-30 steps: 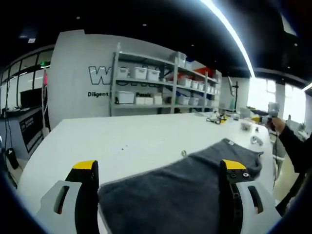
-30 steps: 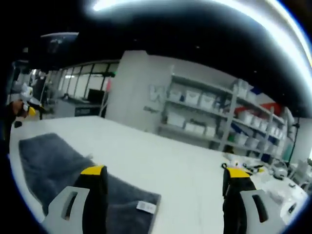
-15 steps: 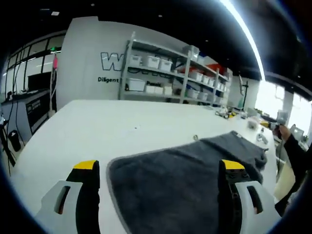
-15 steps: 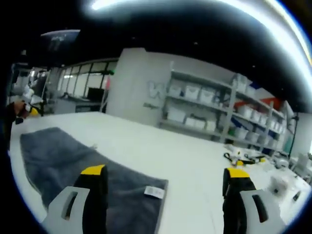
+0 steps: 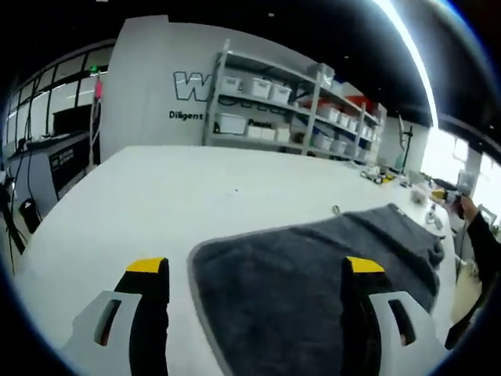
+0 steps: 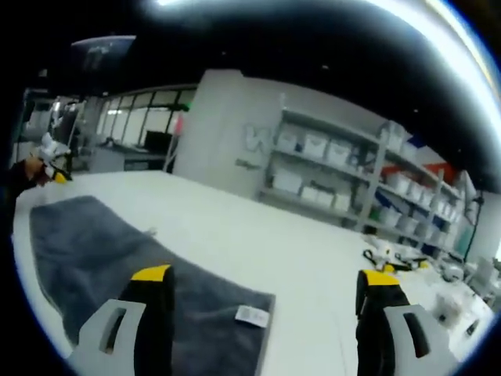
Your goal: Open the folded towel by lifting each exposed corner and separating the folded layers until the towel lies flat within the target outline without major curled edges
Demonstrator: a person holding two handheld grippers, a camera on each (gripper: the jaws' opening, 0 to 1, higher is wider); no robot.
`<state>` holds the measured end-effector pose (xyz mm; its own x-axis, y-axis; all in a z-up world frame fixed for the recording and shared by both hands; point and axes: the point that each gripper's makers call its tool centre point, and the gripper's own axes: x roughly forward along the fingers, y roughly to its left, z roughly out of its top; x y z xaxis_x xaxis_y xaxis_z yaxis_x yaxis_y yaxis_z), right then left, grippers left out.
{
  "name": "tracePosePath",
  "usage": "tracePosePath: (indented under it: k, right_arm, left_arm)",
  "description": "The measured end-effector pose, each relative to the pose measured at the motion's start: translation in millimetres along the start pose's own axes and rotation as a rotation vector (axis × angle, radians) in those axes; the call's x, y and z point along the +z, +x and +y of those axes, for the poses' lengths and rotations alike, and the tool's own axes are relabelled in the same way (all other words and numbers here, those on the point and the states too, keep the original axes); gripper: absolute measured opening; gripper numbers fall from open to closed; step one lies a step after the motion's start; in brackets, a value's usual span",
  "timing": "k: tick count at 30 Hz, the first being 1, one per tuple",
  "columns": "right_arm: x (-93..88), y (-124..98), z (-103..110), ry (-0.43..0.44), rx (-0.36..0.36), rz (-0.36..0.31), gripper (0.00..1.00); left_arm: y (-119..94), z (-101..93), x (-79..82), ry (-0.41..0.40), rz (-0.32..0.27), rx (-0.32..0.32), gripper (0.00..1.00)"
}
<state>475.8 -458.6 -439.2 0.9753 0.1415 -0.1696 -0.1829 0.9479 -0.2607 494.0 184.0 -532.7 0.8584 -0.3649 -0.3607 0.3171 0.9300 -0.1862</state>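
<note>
Spreading wide, the left gripper (image 5: 250, 270) held its yellow-tipped jaws far apart with nothing between them and touching nothing, poised above the near end of the dark grey towel (image 5: 313, 282); the right gripper (image 6: 266, 282) was likewise fully released, its jaws well apart and empty, the left jaw standing over the towel (image 6: 117, 258) and the right jaw over bare table; the towel lay on the white table (image 5: 156, 196) as a long strip, looking flat and smooth across most of its surface, with a rounded corner near the left gripper and some bunching at its far end in the left gripper view; in the right gripper view a small white label (image 6: 252, 316) sat on the towel just inside its near corner, and the edge there ran straight without a curl; whether folded layers were left in it could not be told; no outline on the table could be made out; beyond the table stood metal shelving (image 5: 290, 110) carrying rows of white bins (image 5: 232, 124), their contents hidden, with some red ones higher up to the right; small items (image 6: 399, 257) lay scattered on the far table, too small to tell; a person's dark sleeve (image 5: 484, 249) reached in at the towel's far end
</note>
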Motion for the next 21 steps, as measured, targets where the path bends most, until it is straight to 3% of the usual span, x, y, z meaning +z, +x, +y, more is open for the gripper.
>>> tracePosePath:
  k: [9,21]
  right_arm:
    - [-26.7,-3,9,0.017,-0.006,0.057,0.96]
    - [-89.9,-38,8,0.085,-0.051,0.179,0.94]
  left_arm:
    - [-5,-13.1,-22.8,0.013,0.054,-0.030,0.87]
    - [-51,-27.4,-77.4,0.019,0.184,-0.056,0.80]
